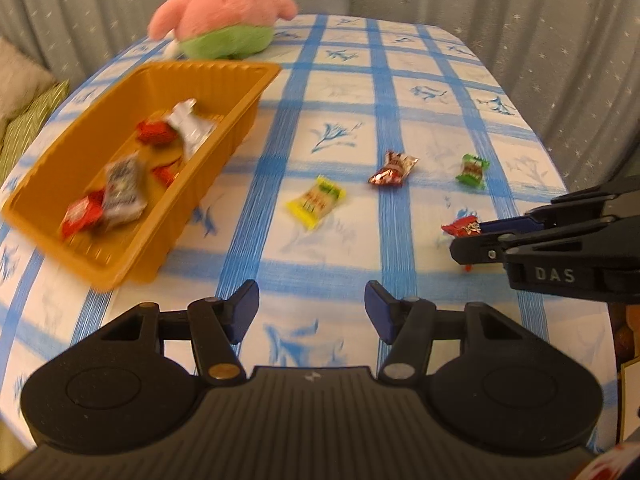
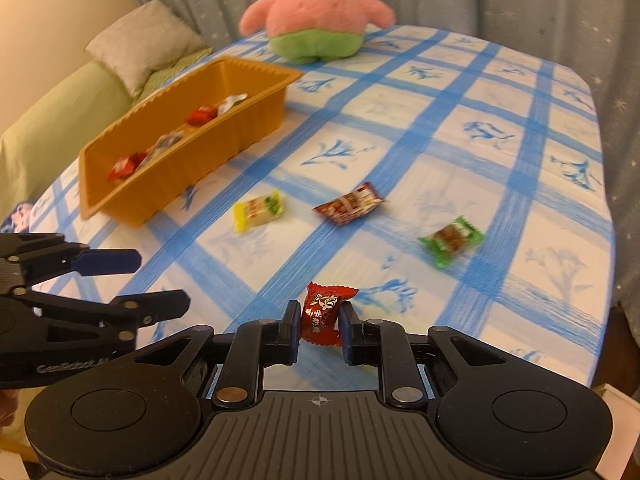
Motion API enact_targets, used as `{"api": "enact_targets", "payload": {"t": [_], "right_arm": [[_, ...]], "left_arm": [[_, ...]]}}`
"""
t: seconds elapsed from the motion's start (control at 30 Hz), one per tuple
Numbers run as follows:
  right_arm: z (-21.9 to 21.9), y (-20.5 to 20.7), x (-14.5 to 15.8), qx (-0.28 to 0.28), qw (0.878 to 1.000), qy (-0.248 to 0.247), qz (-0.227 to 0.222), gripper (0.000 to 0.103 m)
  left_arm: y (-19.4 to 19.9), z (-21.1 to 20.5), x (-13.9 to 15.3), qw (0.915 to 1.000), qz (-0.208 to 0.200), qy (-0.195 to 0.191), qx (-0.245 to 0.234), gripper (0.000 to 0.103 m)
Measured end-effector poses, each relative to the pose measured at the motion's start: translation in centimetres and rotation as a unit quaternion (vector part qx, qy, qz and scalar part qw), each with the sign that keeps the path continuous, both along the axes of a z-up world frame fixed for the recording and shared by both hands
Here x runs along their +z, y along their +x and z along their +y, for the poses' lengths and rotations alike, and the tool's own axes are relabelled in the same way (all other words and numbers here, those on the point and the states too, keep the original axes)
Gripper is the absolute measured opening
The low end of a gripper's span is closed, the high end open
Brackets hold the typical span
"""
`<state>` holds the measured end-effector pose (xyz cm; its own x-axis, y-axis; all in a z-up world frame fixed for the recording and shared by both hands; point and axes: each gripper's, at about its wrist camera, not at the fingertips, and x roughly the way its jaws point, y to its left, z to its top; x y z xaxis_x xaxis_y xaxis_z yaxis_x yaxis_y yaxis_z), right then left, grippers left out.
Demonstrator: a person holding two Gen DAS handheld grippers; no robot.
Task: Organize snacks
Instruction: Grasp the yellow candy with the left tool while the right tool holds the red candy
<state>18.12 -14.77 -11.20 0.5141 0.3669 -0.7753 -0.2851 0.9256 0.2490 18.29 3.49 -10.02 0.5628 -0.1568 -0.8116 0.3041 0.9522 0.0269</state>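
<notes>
My right gripper point(image 2: 319, 317) is shut on a red snack packet point(image 2: 325, 313), held just above the tablecloth; it also shows in the left wrist view point(image 1: 463, 227) at the right edge. My left gripper point(image 1: 311, 304) is open and empty over the near part of the table. An orange tray point(image 1: 224, 148) at the left holds several wrapped snacks, red and silver. On the cloth lie a yellow packet point(image 1: 316, 201), a dark red packet point(image 1: 393, 169) and a green packet point(image 1: 473, 170). They also show in the right wrist view: yellow packet point(image 2: 259, 210), dark red packet point(image 2: 348, 204), green packet point(image 2: 451, 240).
A pink and green plush toy point(image 1: 224, 12) sits at the table's far edge behind the tray. The table has a blue-checked cloth point(image 1: 340, 92). A curtain hangs behind. A cushion point(image 2: 144, 46) and a green-covered seat lie left of the table.
</notes>
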Motion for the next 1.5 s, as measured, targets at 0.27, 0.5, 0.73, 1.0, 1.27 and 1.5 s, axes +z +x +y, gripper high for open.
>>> {"api": "enact_targets", "payload": {"t": [0.27, 0.5, 0.73, 1.0, 1.27, 1.5], "right_arm": [[-2.1, 0.8, 0.4, -0.038, 0.999, 0.010, 0.000, 0.021], [-3.3, 1.4, 0.5, -0.058, 0.998, 0.017, 0.002, 0.020], [-4.1, 1.7, 0.3, -0.075, 0.997, 0.026, 0.007, 0.020], [-4.5, 2.0, 0.2, -0.084, 0.996, 0.029, 0.012, 0.020], [-4.7, 2.1, 0.0, -0.087, 0.996, 0.029, 0.015, 0.020], [-4.6, 2.0, -0.1, -0.085, 0.996, 0.030, 0.015, 0.020]], "left_arm": [[3.6, -1.4, -0.7, 0.9992, -0.013, 0.020, -0.030, 0.056], [6.1, -2.1, -1.9, 0.9981, -0.010, 0.043, -0.042, 0.050], [7.6, -2.4, -2.7, 0.9979, -0.004, 0.051, -0.039, 0.049], [8.8, -2.9, -3.2, 0.9985, 0.003, 0.040, -0.038, 0.040], [9.2, -2.8, -3.2, 0.9992, 0.020, 0.007, -0.034, 0.022], [9.1, -3.1, -3.2, 0.9993, 0.021, 0.008, -0.030, 0.019]]}}
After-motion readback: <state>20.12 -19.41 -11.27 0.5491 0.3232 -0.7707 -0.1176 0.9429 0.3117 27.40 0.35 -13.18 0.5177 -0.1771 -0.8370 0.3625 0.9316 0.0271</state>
